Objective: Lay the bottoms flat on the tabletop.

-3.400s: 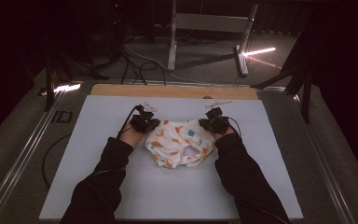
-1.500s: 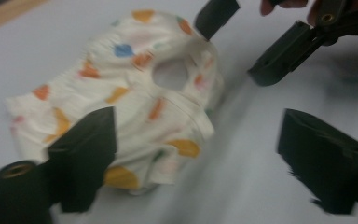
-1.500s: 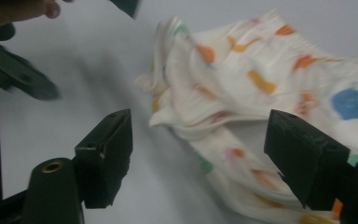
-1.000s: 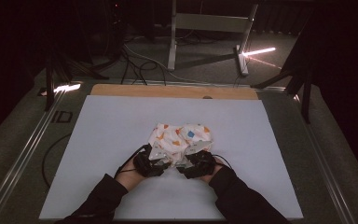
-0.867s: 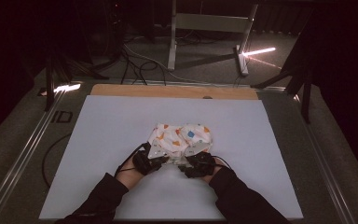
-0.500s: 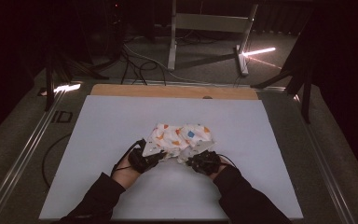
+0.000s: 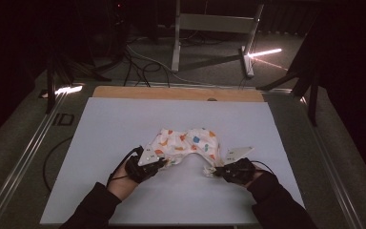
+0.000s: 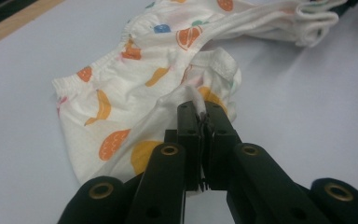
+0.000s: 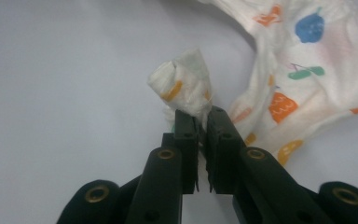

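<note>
On the white worktop [image 7: 124, 119], the left gripper [image 7: 158, 163] sits at about seven o'clock from the middle of the sheet, held in a hand that comes out of a dark sleeve at the bottom edge. Its jaws are closed tight on a fold of the printed children's underpants [image 7: 186, 143], and in the left gripper view a pinch of the white cloth [image 8: 135, 107] shows between the two black tips [image 8: 201, 122], with the elastic hem running off toward eleven o'clock.

The garment lies near the centre of the worktop, a little toward the person. It is white with orange, yellow, blue and green fruit shapes and is stretched in an arch between the two grippers. Its upper edge bulges toward twelve o'clock and its two lower corners are drawn out to either side.

The right gripper [image 7: 219, 170] is at about five o'clock, just off the garment's right lower corner. Its jaws have just been closing and now clamp a bunched roll of the cloth [image 9: 307, 70], which stands up above the tips [image 9: 199, 120] in the right gripper view.
</note>
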Motion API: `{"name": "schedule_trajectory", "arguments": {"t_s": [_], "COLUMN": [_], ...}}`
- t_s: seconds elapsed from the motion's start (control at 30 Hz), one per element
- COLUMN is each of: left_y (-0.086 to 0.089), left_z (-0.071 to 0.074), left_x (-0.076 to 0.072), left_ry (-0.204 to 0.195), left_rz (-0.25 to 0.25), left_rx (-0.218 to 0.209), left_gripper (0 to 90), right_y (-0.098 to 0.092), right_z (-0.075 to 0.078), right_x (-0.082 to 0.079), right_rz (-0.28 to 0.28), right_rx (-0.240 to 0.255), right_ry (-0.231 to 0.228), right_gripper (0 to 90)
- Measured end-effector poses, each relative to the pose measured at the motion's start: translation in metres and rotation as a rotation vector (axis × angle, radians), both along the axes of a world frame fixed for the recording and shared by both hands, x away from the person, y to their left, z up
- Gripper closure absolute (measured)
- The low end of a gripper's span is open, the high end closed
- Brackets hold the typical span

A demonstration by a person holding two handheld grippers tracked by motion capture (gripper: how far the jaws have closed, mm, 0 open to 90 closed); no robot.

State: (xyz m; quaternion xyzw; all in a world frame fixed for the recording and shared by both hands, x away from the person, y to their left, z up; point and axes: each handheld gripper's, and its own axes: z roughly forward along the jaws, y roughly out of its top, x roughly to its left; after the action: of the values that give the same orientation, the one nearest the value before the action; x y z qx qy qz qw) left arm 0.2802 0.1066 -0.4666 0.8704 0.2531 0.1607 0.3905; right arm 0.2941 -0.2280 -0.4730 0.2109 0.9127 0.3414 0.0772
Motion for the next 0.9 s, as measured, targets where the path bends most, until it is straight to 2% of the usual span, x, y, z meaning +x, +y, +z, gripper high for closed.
{"name": "schedule_trajectory", "arguments": {"t_s": [0.03, 0.07, 0.1, 0.13, 0.23, 0.3, 0.33, 0.37, 0.4, 0.47, 0.6, 0.67, 0.73, 0.9], "left_y": [0.000, -0.001, -0.001, -0.002, -0.003, -0.003, -0.003, -0.003, -0.002, 0.000, 0.007, 0.011, 0.011, -0.002], "left_z": [0.000, 0.000, 0.000, -0.001, -0.003, -0.004, -0.005, -0.005, -0.006, -0.007, -0.011, -0.014, -0.017, -0.021], "left_x": [-0.003, -0.006, -0.009, -0.012, -0.019, -0.024, -0.026, -0.028, -0.031, -0.035, -0.039, -0.041, -0.044, -0.044], "left_ry": [0.009, 0.011, 0.015, 0.022, 0.035, 0.050, 0.058, 0.061, 0.060, 0.073, 0.102, 0.115, 0.115, 0.113], "left_rz": [-0.008, -0.016, -0.023, -0.033, -0.060, -0.070, -0.079, -0.089, -0.096, -0.105, -0.096, -0.103, -0.110, -0.133], "left_rx": [-0.004, -0.005, -0.004, -0.007, -0.002, -0.007, -0.006, -0.003, 0.002, 0.010, 0.021, 0.007, 0.016, 0.024], "left_gripper": [87.2, 87.1, 87.1, 87.1, 86.9, 85.6, 83.0, 78.8, 72.7, 61.3, 56.6, 55.6, 53.9, 53.9], "right_y": [-0.004, -0.007, -0.009, -0.012, -0.017, -0.019, -0.019, -0.019, -0.019, -0.018, -0.016, -0.014, -0.013, -0.012], "right_z": [0.001, 0.001, 0.000, 0.001, 0.004, 0.007, 0.008, 0.009, 0.010, 0.012, 0.013, 0.011, 0.010, 0.007], "right_x": [-0.001, -0.001, -0.002, -0.002, -0.003, -0.001, -0.001, 0.000, 0.001, 0.002, 0.002, 0.000, -0.002, -0.006], "right_rz": [-0.002, 0.018, 0.015, -0.004, -0.049, -0.089, -0.111, -0.109, -0.110, -0.155, -0.223, -0.246, -0.255, -0.270], "right_rx": [0.000, -0.004, -0.001, 0.023, 0.075, 0.124, 0.150, 0.174, 0.191, 0.223, 0.272, 0.279, 0.277, 0.273], "right_ry": [0.023, 0.020, 0.016, 0.045, 0.022, 0.028, 0.038, 0.051, 0.054, 0.036, 0.017, -0.012, -0.020, -0.030], "right_gripper": [82.4, 77.6, 70.2, 65.7, 39.8, 29.0, 20.9, 14.7, 12.8, 12.7, 12.4, 12.4, 12.4, 12.5]}}
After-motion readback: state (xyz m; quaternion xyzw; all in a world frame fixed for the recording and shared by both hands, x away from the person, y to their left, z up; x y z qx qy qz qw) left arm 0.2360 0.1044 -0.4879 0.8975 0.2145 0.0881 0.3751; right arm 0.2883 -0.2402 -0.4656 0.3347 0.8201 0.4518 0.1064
